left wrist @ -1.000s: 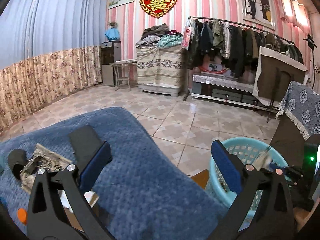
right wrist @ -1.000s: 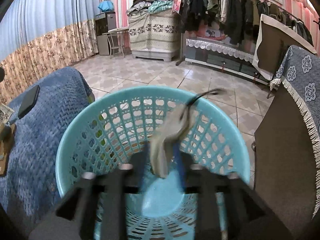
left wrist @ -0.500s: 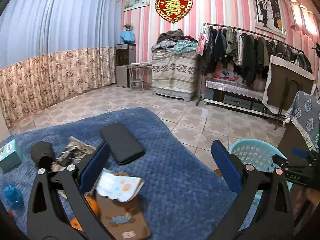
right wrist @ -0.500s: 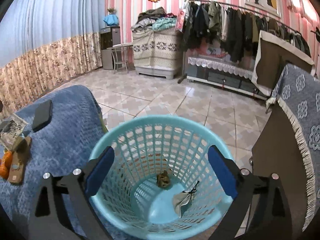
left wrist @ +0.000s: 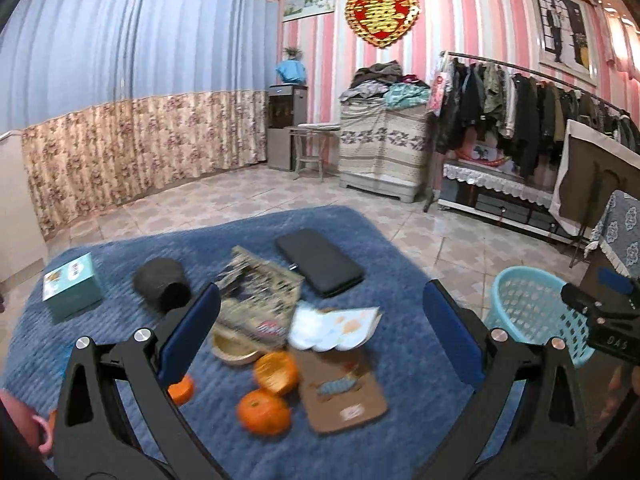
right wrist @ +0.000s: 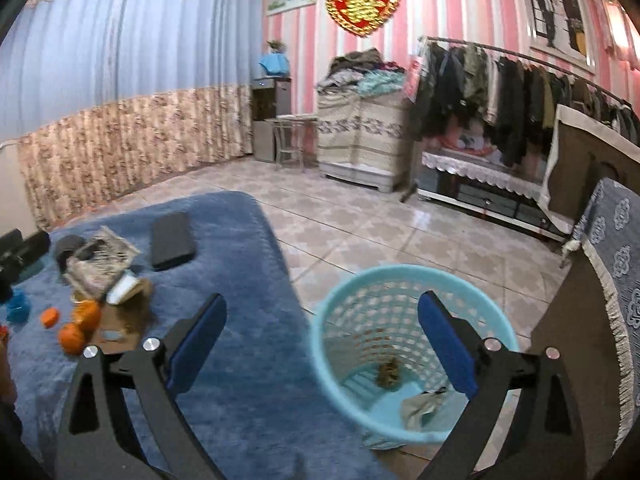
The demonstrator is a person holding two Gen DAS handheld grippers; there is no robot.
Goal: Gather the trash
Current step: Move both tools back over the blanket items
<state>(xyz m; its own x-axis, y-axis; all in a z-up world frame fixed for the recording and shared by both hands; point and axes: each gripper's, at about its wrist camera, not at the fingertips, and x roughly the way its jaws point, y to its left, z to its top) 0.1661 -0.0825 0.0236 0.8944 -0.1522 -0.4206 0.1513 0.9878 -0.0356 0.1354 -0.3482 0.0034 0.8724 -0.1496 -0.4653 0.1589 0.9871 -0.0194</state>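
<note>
My left gripper (left wrist: 320,320) is open and empty above a pile on the blue blanket (left wrist: 404,364): a crumpled printed wrapper (left wrist: 256,296), a white paper scrap (left wrist: 332,326), a brown card (left wrist: 340,392), orange peel (left wrist: 276,372) and a tangerine (left wrist: 264,410). My right gripper (right wrist: 320,332) is open and empty above the turquoise trash basket (right wrist: 340,312), which holds a brown scrap (right wrist: 388,374) and a grey wrapper (right wrist: 420,404). The basket also shows in the left wrist view (left wrist: 528,300).
A black phone (left wrist: 320,262), a dark cup (left wrist: 160,286) and a teal box (left wrist: 72,286) lie on the blanket. A cloth-covered cabinet (right wrist: 600,280) stands right of the basket. Tiled floor (right wrist: 360,224) lies beyond, with a clothes rack (right wrist: 500,100) at the wall.
My right gripper opened and dropped the grey wrapper into the basket, then pulled up and back. My left gripper swung left over the pile of trash.
</note>
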